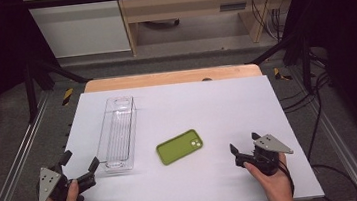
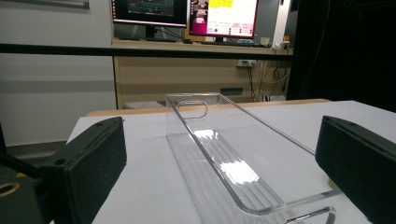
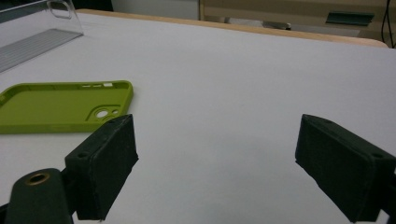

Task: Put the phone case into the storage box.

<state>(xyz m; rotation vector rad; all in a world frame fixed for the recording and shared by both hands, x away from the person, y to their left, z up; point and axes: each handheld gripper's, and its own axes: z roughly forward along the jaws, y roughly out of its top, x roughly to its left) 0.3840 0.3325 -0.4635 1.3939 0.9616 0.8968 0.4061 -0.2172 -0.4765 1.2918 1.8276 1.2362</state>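
Observation:
A lime-green phone case [image 1: 179, 146] lies hollow side up near the middle of the white table [image 1: 217, 101]. Left of it stands a long clear plastic tray [image 1: 117, 132], with nothing in it. My left gripper [image 1: 79, 160] rests at the front left, just short of the tray's near end, jaws wide apart. In the left gripper view the tray [image 2: 224, 158] runs away between the open jaws of that gripper [image 2: 224, 140]. My right gripper [image 1: 244, 142] sits at the front right, open, to the right of the case. In the right gripper view the case [image 3: 60, 107] lies beyond the left jaw of this gripper [image 3: 217, 135], with bare table between the jaws.
A wooden strip [image 1: 171, 77] borders the table's far edge. Metal rails [image 1: 16, 157] run along both sides, and cables [image 1: 314, 116] hang at the right. Beyond the table stand a wooden bench [image 2: 196, 70] and monitors [image 2: 187, 11].

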